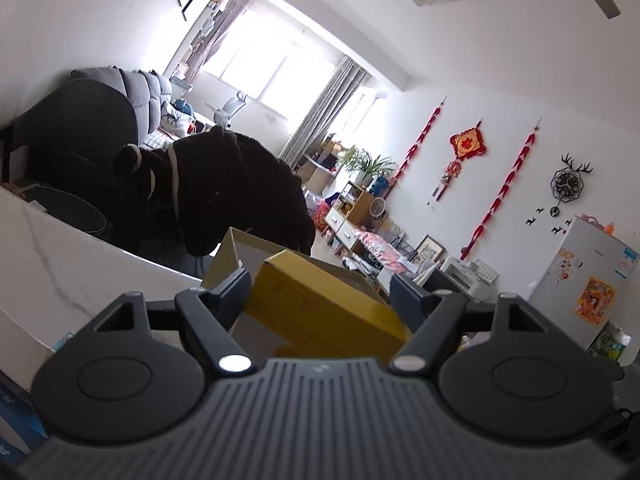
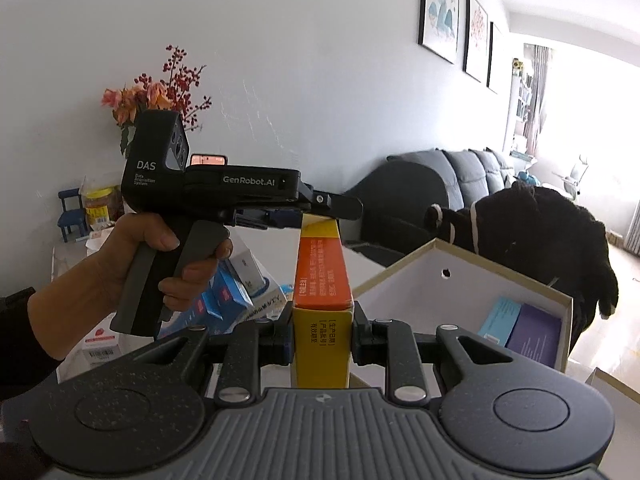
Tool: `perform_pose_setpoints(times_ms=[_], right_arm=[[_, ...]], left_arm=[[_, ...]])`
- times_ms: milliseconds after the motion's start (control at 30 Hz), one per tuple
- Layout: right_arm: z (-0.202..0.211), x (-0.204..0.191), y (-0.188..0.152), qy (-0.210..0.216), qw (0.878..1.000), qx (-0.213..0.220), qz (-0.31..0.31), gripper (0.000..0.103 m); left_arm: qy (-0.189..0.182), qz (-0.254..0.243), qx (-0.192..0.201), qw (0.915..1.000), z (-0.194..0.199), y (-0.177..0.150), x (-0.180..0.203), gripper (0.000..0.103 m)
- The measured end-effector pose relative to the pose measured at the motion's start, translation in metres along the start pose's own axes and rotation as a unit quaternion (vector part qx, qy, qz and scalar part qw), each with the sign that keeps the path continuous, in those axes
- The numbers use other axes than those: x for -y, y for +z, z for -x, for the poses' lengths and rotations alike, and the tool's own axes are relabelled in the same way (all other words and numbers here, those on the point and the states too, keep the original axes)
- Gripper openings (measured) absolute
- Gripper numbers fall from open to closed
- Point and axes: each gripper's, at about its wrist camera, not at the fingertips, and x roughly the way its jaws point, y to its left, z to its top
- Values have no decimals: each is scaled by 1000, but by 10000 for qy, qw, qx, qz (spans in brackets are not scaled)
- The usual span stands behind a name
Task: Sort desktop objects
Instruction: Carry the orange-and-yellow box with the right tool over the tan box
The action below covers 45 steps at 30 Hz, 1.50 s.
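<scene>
Now, in the left wrist view, the left tongs [image 1: 320, 292] stand partly open with the yellow carton [image 1: 326, 300] lying between their 2 fingers; no pad is seen pressing on it, so I judge they straddle it without a grip. Just beyond the fingertips rises the wall of an open white box [image 1: 232, 252] on the marble counter [image 1: 60, 256]. A dark plush toy [image 1: 224, 188] sits further off, behind the box.

In the right wrist view, the right tongs [image 2: 322, 334] are nearly closed and clamp the lower end of the yellow carton [image 2: 322, 276], held upright with its orange face showing. At its top end the left tongs [image 2: 320, 210], carried in a hand [image 2: 132, 264], sit over the carton's tip. To the right of the right tongs the white box [image 2: 408, 280] holds 2 flat packs, 1 light blue [image 2: 500, 318] and 1 purple [image 2: 536, 334]. To the left, several blue-and-white cartons [image 2: 228, 300] lie loose on the counter.

I judge the sorting partly done: 2 packs are boxed, this carton is in transit, the loose cartons remain.
</scene>
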Motion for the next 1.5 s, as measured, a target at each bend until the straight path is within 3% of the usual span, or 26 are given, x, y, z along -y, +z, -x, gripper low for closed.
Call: perform_pose_setpoints(times_ms=[100, 200, 367, 633, 900, 1133, 1500], right_arm=[[-7, 3, 4, 72, 9997, -237, -55, 29], [-10, 5, 11, 128, 9987, -480, -60, 29], [-24, 13, 35, 293, 9925, -1182, -91, 29], [-65, 17, 78, 538, 9692, -2399, -111, 29], [-107, 4, 93, 478, 9461, -3186, 335, 29], [-118, 3, 96, 353, 9474, -3169, 279, 28], [-121, 48, 98, -134, 9495, -3067, -652, 28]], left_arm=[[-26, -8, -41, 10000, 1, 2, 3, 72], [183, -237, -84, 9995, -1, 1, 10, 72], [210, -179, -120, 9995, -3, 4, 9, 73], [237, 19, -127, 9996, -1, 6, 9, 73], [236, 248, -14, 9994, 19, 6, 4, 73], [290, 389, 93, 9988, 44, 2, -7, 76], [343, 490, -51, 9982, 54, -8, -19, 79]])
